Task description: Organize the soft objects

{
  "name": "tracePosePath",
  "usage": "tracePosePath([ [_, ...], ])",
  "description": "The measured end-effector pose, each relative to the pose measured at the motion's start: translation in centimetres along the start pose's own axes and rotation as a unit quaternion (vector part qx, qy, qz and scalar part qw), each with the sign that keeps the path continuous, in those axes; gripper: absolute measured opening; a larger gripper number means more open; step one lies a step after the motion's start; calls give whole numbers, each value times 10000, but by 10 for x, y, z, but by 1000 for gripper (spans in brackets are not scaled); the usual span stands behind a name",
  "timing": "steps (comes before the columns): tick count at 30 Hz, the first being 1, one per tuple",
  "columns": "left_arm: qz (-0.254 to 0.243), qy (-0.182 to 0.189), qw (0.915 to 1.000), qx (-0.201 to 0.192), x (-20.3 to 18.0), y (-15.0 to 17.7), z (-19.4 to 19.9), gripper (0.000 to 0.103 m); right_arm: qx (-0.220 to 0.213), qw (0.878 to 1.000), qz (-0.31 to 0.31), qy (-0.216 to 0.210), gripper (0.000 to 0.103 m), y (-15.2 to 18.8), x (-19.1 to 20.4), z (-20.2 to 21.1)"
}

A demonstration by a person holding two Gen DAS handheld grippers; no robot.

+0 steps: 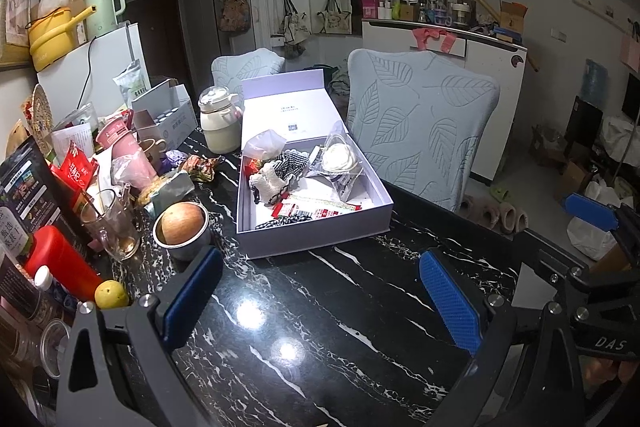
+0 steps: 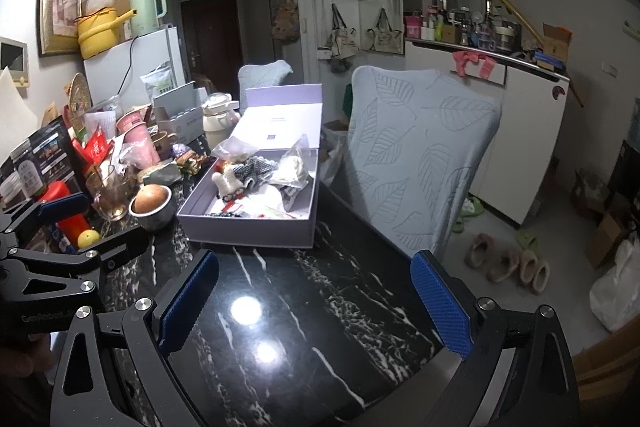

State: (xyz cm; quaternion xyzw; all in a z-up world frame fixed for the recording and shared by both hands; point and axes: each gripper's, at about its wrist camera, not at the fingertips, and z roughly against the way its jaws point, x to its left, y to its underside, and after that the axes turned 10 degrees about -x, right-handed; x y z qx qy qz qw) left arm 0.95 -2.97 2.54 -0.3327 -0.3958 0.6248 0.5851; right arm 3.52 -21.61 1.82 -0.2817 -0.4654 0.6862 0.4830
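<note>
A pale lilac open box (image 1: 312, 237) (image 2: 248, 227) stands on the black marble table. It holds a white plush toy (image 1: 267, 182) (image 2: 224, 183), a black-and-white checked cloth (image 1: 294, 161) (image 2: 252, 169), a bagged white soft item (image 1: 342, 157) (image 2: 294, 167), a clear plastic bag (image 1: 264, 143) and flat red packets (image 1: 316, 211). My left gripper (image 1: 320, 301) is open and empty above the table, in front of the box. My right gripper (image 2: 316, 303) is open and empty, to the right of the left one, also short of the box.
Clutter fills the table's left: a steel bowl with an apple (image 1: 182, 225) (image 2: 152, 205), a glass mug (image 1: 110, 223), a red bottle (image 1: 60, 259), a lemon (image 1: 111, 294), a cream kettle (image 1: 220, 121). A chair with a leaf-pattern cover (image 1: 420, 123) (image 2: 420, 155) stands at the right edge.
</note>
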Motion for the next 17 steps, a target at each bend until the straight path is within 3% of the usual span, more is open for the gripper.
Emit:
tracePosePath([
  [17, -29, 40, 10000, 60, -1, 2, -5, 101, 43, 10000, 0, 12, 98, 2, 0, 0],
])
